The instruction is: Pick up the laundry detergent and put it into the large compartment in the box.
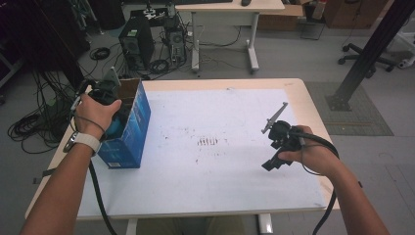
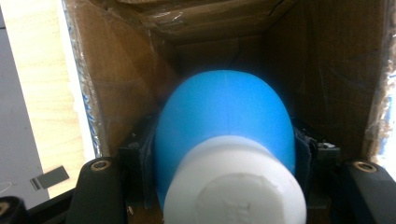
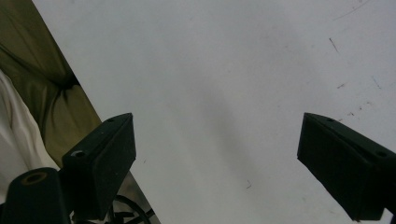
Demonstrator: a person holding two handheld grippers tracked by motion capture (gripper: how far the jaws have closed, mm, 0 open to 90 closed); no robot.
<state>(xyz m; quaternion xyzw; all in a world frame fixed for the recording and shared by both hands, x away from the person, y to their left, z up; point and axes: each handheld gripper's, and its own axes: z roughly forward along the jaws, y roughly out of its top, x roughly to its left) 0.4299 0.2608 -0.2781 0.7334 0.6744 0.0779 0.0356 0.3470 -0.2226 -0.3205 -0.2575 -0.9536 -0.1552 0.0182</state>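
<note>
A blue cardboard box stands open-topped on the table's left side. My left gripper reaches down into it, shut on a blue bottle with a white cap. In the left gripper view the bottle sits between both jaws, inside the brown box walls. My right gripper hovers over the right part of the white mat. Its jaws stand wide apart in the right gripper view, gripper open, with nothing between them.
The table's wooden edge frames the white mat. Beyond it stand a computer tower, coiled cables, a second desk and a black post. A watch is on the left wrist.
</note>
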